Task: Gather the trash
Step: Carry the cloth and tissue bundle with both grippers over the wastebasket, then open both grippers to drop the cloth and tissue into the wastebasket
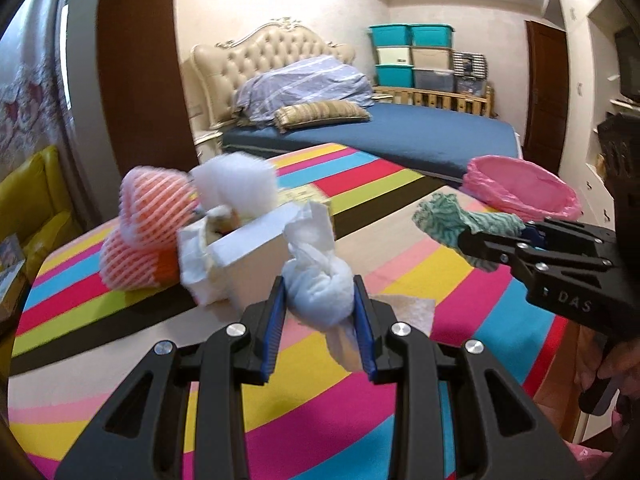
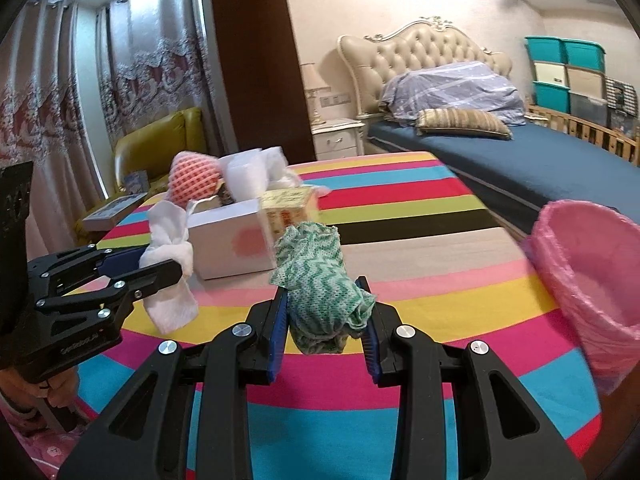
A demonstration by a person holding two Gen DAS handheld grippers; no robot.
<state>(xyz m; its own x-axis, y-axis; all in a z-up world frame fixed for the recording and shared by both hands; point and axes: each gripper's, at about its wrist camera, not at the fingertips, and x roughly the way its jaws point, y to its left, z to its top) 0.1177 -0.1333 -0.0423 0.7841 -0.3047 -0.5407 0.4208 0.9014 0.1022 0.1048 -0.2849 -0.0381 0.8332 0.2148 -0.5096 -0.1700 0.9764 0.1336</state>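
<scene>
Striped tablecloth beneath both raised grippers: left gripper clamping white tissue wad, right gripper clamping green cloth.

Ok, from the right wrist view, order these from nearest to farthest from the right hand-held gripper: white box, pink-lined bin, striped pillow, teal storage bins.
From the right hand-held gripper, which is shut on the green cloth:
1. White box, just ahead, left.
2. Pink-lined bin, at the right edge of the table.
3. Striped pillow, on the bed beyond.
4. Teal storage bins, stacked at the far wall.

Bed with striped pillow (quilt heaped behind); stacked storage bins; yellow armchair; lace curtains.
</scene>
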